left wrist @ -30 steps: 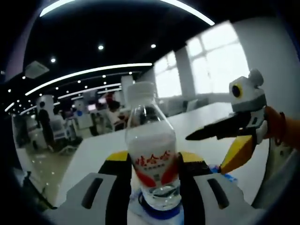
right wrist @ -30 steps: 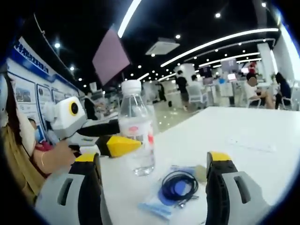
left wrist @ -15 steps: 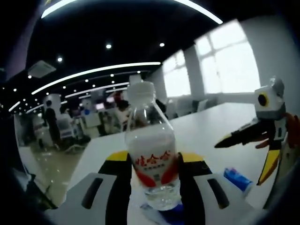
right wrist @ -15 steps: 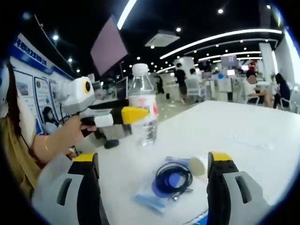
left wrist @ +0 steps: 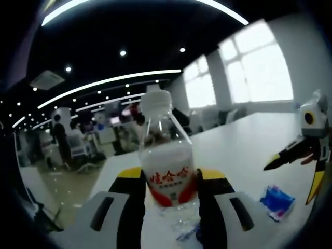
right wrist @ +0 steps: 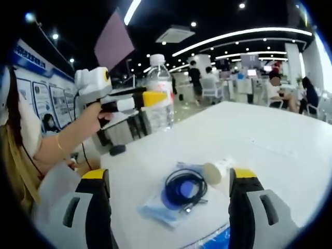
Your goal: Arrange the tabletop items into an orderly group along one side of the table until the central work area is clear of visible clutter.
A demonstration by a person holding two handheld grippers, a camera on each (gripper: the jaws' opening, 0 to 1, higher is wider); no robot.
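Left gripper (left wrist: pixel 170 194) clamps a clear water bottle (left wrist: pixel 166 161), red-labelled and white-capped, upright, cap toward twelve o'clock. Right gripper (right wrist: pixel 168 207) jaws stand apart.

A large open-plan office or exhibition-style workspace: a dark ceiling carries long curved light strips (left wrist: pixel 109 83) and many small spotlights. People sit on white chairs at desks (right wrist: pixel 244 85) with screens in the background, tall bright windows (left wrist: pixel 259 72) line one wall, and blue-and-white poster panels (right wrist: pixel 41 93) line another; the near surface is a long white table (right wrist: pixel 280 140)
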